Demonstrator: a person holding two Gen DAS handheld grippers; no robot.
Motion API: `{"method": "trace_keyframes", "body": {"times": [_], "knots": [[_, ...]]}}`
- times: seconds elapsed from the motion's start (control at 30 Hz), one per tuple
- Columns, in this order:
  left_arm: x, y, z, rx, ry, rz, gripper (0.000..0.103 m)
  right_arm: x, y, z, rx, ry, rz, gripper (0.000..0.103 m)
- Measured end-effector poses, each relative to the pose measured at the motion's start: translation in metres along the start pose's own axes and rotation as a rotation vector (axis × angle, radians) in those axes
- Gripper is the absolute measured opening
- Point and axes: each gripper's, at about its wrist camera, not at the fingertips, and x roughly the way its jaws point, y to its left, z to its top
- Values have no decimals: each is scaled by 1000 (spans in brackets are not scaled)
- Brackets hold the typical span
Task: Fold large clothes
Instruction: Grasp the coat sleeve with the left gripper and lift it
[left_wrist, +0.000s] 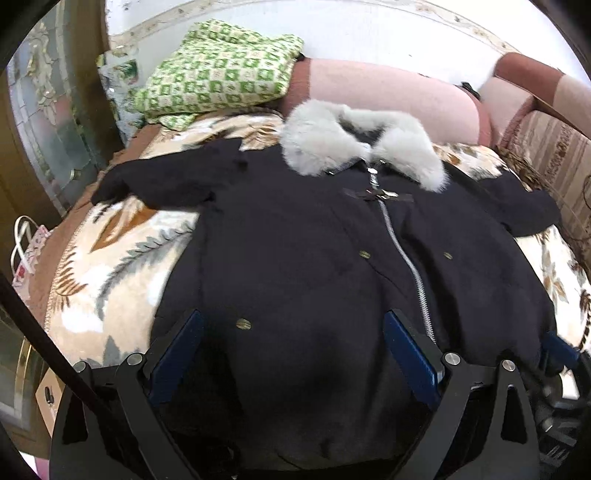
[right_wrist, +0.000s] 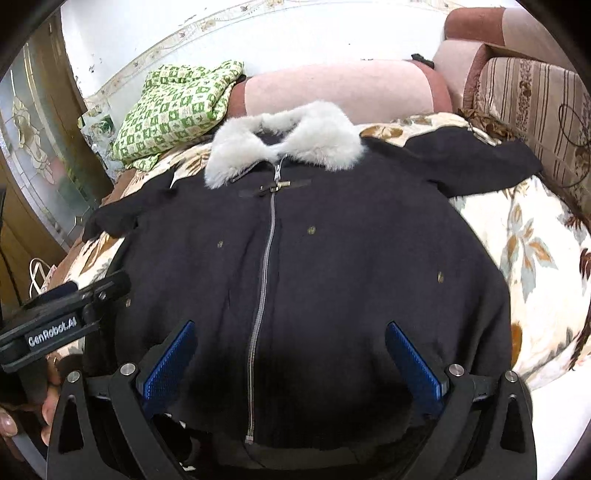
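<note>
A large black zip-up coat (left_wrist: 295, 251) with a grey fur collar (left_wrist: 354, 144) lies flat, face up, on a leaf-patterned blanket, both sleeves spread out. It also shows in the right wrist view (right_wrist: 332, 258), with its collar (right_wrist: 291, 136) far from me. My left gripper (left_wrist: 293, 325) is open, its blue pads over the lower left of the coat. My right gripper (right_wrist: 290, 332) is open over the lower hem, straddling the zipper (right_wrist: 264, 280). The left gripper's body (right_wrist: 62, 317) shows at the left of the right wrist view.
The floral blanket (left_wrist: 110, 266) covers a sofa seat. A green checked cloth (left_wrist: 218, 70) lies at the back left. A pink cushion (left_wrist: 391, 99) lies behind the collar. A striped sofa arm (right_wrist: 532, 110) stands at the right. A bag (left_wrist: 29, 251) sits at the left.
</note>
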Motion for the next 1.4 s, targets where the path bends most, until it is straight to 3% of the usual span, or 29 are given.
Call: {"method": "trace_keyframes", "body": {"times": [0.27,0.43,0.6,0.67,0.73,0.77,0.93,1.03,1.1,1.27,1.4], "knots": [[7,35,7,-91,-6,19,97,-7,10,20,-27,-71,-22,103],[23,64,14,-169,26,21,97,-2,12,21,-34,-65,-41,103],[40,110,25,-244,20,113,97,6,7,20,-17,-45,-55,103],[49,139,31,-281,21,145,92,8,5,20,-9,-40,-66,103],[59,165,36,-317,41,153,78,10,3,21,-5,-36,-77,103],[66,182,40,-346,60,153,76,12,3,21,-3,-35,-82,103],[94,262,62,-529,87,105,74,19,0,23,8,-24,-108,103],[112,312,82,-651,63,34,74,25,-4,23,27,-4,-122,103],[126,337,95,-703,60,27,74,29,-8,22,37,12,-139,103],[165,377,125,-756,47,50,74,39,-15,24,57,40,-180,103],[207,414,137,-880,84,-29,72,44,-17,27,52,56,-215,103]]}}
